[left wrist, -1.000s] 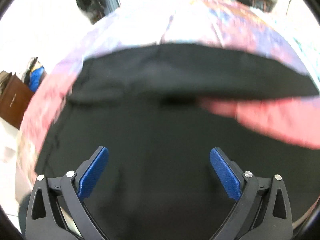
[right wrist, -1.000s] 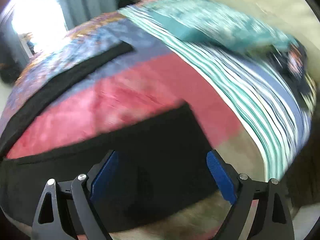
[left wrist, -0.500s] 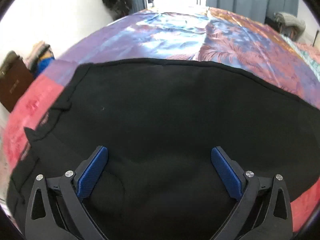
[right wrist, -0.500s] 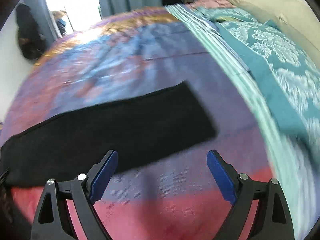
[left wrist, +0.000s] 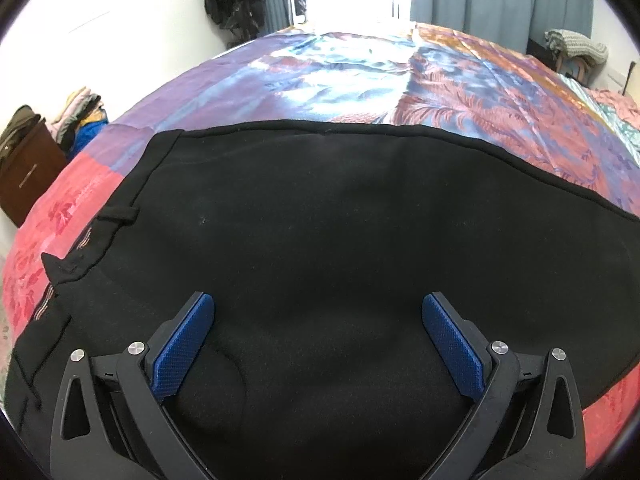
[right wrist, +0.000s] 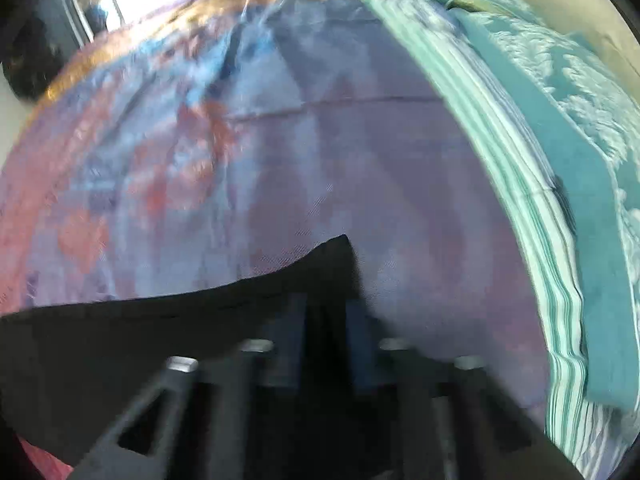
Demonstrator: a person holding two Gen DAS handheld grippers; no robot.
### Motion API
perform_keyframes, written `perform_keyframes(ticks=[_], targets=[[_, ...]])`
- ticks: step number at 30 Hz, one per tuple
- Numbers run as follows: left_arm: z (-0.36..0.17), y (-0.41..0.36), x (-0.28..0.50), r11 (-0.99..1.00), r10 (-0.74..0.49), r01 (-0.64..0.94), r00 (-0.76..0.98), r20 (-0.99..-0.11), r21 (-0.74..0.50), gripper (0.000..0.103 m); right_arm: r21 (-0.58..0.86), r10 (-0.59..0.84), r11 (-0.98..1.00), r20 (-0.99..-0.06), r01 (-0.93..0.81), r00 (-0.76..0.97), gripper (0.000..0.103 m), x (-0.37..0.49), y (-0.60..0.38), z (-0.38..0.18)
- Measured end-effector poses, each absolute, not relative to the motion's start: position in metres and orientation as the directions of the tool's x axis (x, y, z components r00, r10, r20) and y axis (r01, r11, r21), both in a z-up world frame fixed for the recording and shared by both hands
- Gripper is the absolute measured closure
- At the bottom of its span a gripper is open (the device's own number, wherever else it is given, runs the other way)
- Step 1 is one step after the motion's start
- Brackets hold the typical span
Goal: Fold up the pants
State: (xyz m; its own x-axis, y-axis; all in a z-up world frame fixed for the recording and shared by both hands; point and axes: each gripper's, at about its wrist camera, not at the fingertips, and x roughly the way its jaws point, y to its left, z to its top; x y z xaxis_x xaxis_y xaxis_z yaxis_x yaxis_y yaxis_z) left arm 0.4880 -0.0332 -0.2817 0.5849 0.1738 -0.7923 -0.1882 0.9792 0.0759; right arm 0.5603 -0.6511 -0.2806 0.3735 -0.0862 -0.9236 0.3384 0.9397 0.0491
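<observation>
right gripper (right wrist: 324, 320) pinched on pants (left wrist: 340, 240) hem end, likely to carry it over for a fold; left gripper (left wrist: 318, 340) wide open above waist, holding nothing

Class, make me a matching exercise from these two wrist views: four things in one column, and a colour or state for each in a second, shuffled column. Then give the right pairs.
Things
1. Left gripper
2. Right gripper
3. Black fabric pants
4. Wooden cabinet

Colour or state
A. brown, beside the bed at the left edge
B. jaws wide apart above the cloth
C. spread flat on the patterned bedspread
D. jaws closed at the pant leg's end

Pairs: 1-B, 2-D, 3-C, 4-A
</observation>
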Motion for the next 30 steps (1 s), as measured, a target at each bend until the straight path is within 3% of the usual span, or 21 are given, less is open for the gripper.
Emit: perform_keyframes(ticks=[6,11,17,19,20,21,25,27,30], targets=[[-0.281,-0.035,0.488,0.977,0.191,-0.190,0.577,-0.794,0.097,0.001,-0.010,-0.105,0.987,-0.791,0.159,0.603,0.093,0.469,-0.596,-0.203],[-0.278,-0.040,0.492,0.971,0.223,-0.195,0.554,-0.802,0.136,0.001,0.008,-0.054,0.996,-0.714,0.085,0.698,0.097,0.314,-0.541,-0.161],[-0.253,-0.047,0.490,0.964,0.250,-0.197,0.443,-0.861,0.179,0.001,-0.034,-0.162,0.973,-0.802,0.228,0.575,0.096,0.185,-0.513,-0.202],[-0.234,-0.049,0.469,0.973,0.203,-0.192,0.452,-0.869,0.127,0.001,-0.085,-0.250,0.936,-0.844,0.342,0.474,0.075,0.160,-0.515,-0.216],[-0.229,-0.050,0.460,0.978,0.180,-0.179,0.457,-0.871,0.108,0.001,-0.105,-0.298,0.901,-0.857,0.422,0.422,0.052,0.148,-0.520,-0.219],[-0.223,-0.052,0.446,0.984,0.154,-0.157,0.465,-0.872,0.090,0.001,-0.106,-0.322,0.880,-0.850,0.463,0.417,0.039,0.139,-0.521,-0.214],[-0.223,-0.062,0.390,0.990,0.143,-0.073,0.475,-0.868,0.123,0.001,-0.045,-0.365,0.849,-0.771,0.527,0.522,0.028,0.116,-0.507,-0.174],[-0.227,-0.066,0.369,0.987,0.158,-0.044,0.500,-0.851,0.157,0.001,0.071,-0.279,0.864,-0.755,0.498,0.593,0.027,0.115,-0.492,-0.169],[-0.230,-0.075,0.355,0.978,0.183,-0.019,0.552,-0.814,0.206,0.001,0.321,-0.020,0.877,-0.718,0.357,0.695,0.027,0.124,-0.457,-0.185]])
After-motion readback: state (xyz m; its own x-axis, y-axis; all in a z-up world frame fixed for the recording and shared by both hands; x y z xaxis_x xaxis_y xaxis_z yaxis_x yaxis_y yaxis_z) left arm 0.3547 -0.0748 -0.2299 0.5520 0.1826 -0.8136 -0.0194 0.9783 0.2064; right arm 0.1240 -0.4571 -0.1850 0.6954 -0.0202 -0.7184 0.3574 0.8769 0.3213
